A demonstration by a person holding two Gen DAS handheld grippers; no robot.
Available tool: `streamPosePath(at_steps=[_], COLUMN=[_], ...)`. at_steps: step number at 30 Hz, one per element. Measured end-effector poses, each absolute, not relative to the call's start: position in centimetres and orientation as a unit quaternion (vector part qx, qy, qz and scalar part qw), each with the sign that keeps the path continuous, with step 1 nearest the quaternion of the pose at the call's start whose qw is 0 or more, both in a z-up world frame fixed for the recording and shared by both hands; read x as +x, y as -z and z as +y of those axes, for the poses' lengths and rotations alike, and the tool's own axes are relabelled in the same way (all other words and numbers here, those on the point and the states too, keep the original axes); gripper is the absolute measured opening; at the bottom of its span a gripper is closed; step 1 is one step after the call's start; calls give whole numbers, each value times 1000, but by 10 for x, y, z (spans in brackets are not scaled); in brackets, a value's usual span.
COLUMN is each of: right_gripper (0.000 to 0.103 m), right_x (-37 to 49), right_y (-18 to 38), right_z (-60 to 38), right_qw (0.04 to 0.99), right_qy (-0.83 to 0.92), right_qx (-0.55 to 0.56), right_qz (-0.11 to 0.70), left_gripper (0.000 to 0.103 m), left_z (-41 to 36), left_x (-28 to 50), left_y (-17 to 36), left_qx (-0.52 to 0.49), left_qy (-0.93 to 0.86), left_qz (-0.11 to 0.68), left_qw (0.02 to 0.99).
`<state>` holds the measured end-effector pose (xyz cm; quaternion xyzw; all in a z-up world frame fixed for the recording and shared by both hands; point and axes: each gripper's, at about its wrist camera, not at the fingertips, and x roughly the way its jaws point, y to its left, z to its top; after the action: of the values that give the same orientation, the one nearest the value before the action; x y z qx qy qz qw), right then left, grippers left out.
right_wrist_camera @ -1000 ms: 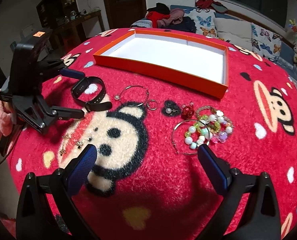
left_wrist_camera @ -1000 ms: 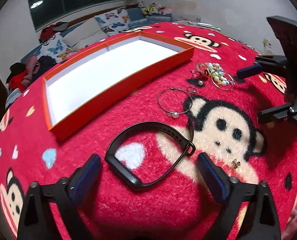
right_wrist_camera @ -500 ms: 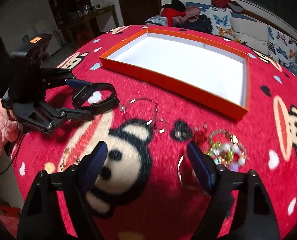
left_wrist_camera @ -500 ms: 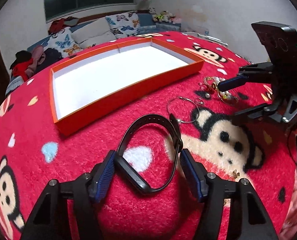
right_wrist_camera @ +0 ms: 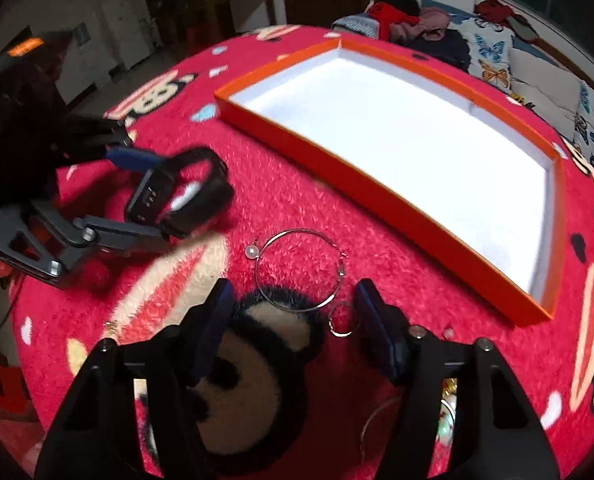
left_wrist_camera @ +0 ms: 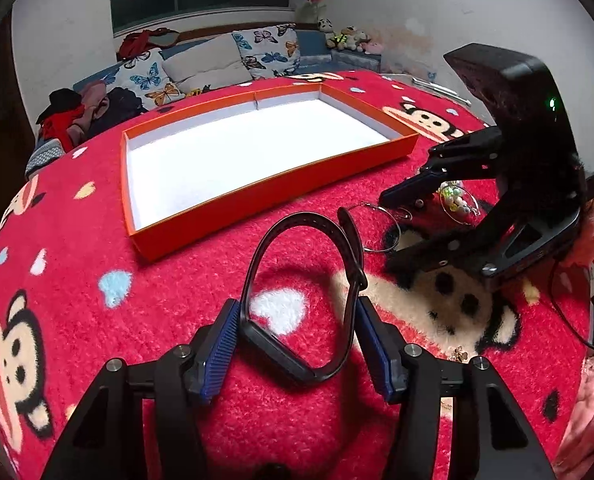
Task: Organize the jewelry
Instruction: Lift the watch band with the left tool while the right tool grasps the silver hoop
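My left gripper [left_wrist_camera: 299,338] is shut on the black wristband [left_wrist_camera: 309,280] and holds it just above the red monkey blanket; the right wrist view shows the band [right_wrist_camera: 185,190] between its fingers. My right gripper [right_wrist_camera: 295,330] is open, its fingers on either side of a large silver hoop with a pearl [right_wrist_camera: 299,270] and a small ring [right_wrist_camera: 341,320]. The orange tray [left_wrist_camera: 217,208] with a white floor lies beyond, with nothing in it. Beaded bracelets [left_wrist_camera: 455,200] lie behind the right gripper [left_wrist_camera: 401,220].
Small gold earrings [left_wrist_camera: 459,354] lie on the blanket at the near right. A sofa with butterfly cushions [left_wrist_camera: 217,64] and a heap of clothes [left_wrist_camera: 85,108] stand behind the table. The table edge curves close on the left and right.
My left gripper has closed on the wristband and lifted it slightly. My right gripper has moved forward from the beaded bracelets to straddle the silver hoop, and has narrowed somewhat.
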<state>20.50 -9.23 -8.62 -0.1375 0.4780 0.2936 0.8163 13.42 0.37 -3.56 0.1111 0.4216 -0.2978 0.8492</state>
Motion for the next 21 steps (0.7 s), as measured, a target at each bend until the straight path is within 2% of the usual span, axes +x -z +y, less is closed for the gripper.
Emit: streamPosePath(at_steps=[9,13,21], right_gripper=[57,49,49], right_x=[204,203,199], right_y=[85,82,75], right_z=[-86,-86,-87], right_qw=[816,817,827], right_qy=[-285,-284,-280], right_qx=[-173,-177,-159], right_qz=[472,470,461], left_gripper=[59,59,58], left_z=[11,15,21], left_x=[133,133,132], left_y=[33,31,21], left_qx=[95,86,60], left_qy=[289,285,280], left_qz=[424,424,420], left_qw=[853,855,861])
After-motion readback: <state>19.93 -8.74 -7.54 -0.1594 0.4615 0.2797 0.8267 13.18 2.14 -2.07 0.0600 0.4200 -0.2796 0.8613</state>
